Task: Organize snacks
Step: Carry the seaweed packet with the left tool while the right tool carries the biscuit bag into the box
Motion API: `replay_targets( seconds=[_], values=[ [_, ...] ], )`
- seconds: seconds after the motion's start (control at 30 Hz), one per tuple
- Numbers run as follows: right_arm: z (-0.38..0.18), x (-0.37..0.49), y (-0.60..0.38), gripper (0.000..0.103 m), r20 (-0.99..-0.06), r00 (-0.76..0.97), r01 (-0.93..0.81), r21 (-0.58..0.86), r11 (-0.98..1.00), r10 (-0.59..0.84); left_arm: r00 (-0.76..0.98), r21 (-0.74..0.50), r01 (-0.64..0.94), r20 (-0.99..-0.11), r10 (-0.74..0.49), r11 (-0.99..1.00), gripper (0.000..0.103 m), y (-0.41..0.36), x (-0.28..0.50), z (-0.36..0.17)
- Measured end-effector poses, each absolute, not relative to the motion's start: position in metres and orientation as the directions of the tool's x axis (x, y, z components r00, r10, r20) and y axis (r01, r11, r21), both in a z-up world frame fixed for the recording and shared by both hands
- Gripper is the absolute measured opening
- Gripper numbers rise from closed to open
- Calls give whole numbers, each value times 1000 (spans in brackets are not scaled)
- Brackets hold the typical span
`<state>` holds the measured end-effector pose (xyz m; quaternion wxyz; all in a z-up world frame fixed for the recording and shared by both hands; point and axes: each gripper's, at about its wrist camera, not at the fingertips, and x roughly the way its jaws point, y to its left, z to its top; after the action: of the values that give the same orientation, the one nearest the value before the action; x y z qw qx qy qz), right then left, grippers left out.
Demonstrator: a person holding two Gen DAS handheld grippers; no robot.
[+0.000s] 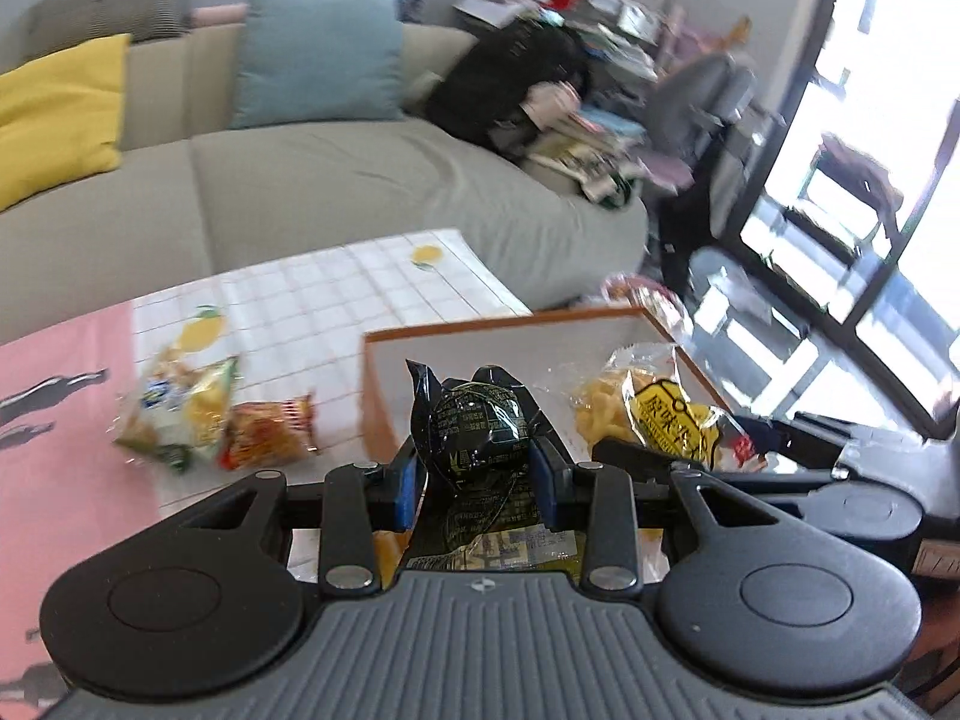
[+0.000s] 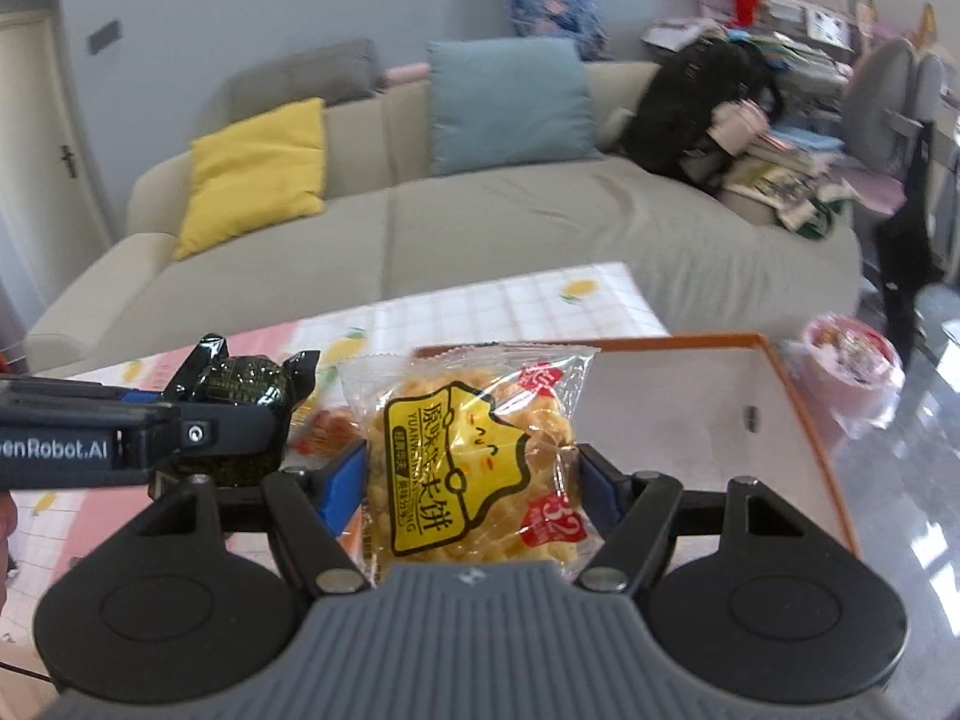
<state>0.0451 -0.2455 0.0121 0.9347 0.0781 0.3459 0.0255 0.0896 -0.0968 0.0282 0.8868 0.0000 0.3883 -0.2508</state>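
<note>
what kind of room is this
Most likely a home living room: a grey sofa with yellow and blue cushions, a low table with a lemon-print cloth, and cluttered shelves behind.

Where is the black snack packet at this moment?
The black snack packet is clamped in the left gripper, in front of the orange-edged box. In the right wrist view it sits left of the yellow rice-cake packet.
</note>
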Motion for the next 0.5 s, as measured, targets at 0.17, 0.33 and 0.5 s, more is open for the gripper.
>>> replay_targets(
  seconds=[0.17, 0.33, 0.5],
  values=[
    [-2, 63, -275, 70, -698, 714, 73, 161, 984, 61, 526, -146, 513, -725, -445, 846, 41, -129, 103, 11],
    [-23, 92, -294, 70, -757, 654, 96, 110, 989, 21, 486, -96, 557, -768, -417, 825, 41, -151, 118, -7],
    [-45, 111, -306, 71, -805, 593, 113, 85, 990, 1, 465, -39, 591, -800, -379, 806, 41, -167, 130, -23]
  ],
)
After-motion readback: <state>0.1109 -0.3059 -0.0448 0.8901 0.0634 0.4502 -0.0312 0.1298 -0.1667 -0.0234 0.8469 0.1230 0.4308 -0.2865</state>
